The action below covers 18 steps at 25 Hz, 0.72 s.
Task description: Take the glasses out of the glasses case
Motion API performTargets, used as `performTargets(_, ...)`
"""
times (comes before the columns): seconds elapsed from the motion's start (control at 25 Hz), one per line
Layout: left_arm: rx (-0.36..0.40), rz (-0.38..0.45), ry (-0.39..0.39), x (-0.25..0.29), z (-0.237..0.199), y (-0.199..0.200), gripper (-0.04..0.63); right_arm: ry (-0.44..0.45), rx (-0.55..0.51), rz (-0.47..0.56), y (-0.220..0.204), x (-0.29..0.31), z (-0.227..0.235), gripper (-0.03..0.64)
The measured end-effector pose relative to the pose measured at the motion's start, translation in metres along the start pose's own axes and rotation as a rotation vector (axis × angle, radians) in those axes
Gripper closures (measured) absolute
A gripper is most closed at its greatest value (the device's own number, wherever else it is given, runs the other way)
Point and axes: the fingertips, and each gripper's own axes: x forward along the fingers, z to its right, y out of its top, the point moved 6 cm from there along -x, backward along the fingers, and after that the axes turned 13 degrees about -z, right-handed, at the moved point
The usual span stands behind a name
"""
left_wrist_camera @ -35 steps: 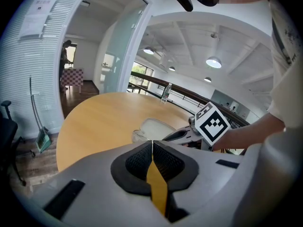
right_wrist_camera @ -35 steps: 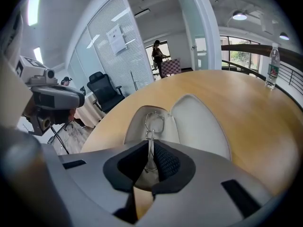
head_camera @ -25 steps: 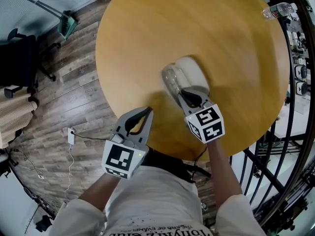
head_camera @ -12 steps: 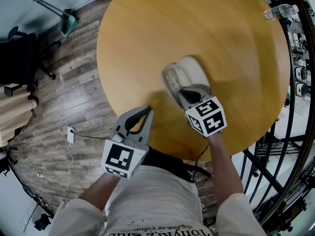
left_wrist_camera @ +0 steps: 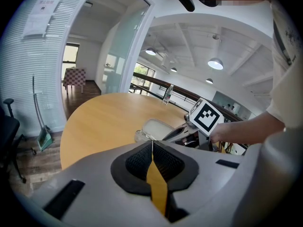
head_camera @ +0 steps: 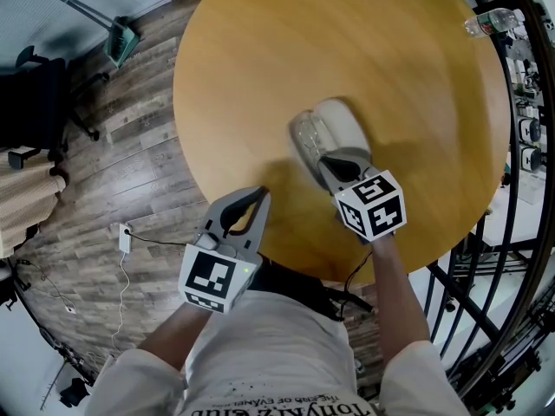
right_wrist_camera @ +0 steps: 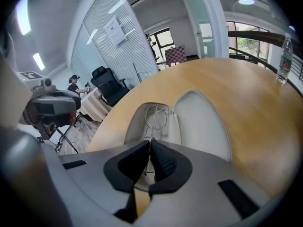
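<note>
An open white glasses case (head_camera: 338,126) lies near the middle of the round wooden table (head_camera: 260,59). Thin wire-rimmed glasses (head_camera: 305,139) rest in its left half. My right gripper (head_camera: 336,166) reaches over the case's near end, shut on the wire frame. In the right gripper view the glasses (right_wrist_camera: 156,116) run from the case tray (right_wrist_camera: 137,122) down into the closed right gripper (right_wrist_camera: 149,142), with the lid (right_wrist_camera: 201,122) lying flat beside them. My left gripper (head_camera: 258,198) hovers at the table's near edge, shut and empty. The left gripper view shows the left gripper (left_wrist_camera: 152,144) pointing at the case (left_wrist_camera: 158,126).
A clear water bottle (head_camera: 490,17) stands at the table's far right edge. Black railings (head_camera: 520,232) run along the right side. A dark office chair (head_camera: 35,102) and a dustpan (head_camera: 117,43) sit on the wood floor to the left. A person (right_wrist_camera: 73,85) stands far off.
My right gripper has shifted slightly to the right and toward me while still over the case. The left gripper has stayed in place.
</note>
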Motion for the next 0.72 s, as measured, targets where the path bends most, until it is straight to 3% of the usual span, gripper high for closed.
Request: performTargets(0.72,0.064,0.053,0.012,-0.034,0.021,0.002,0.566,-0.034,-0.008,0.093,-0.007,-0.053,-0.033,0.589)
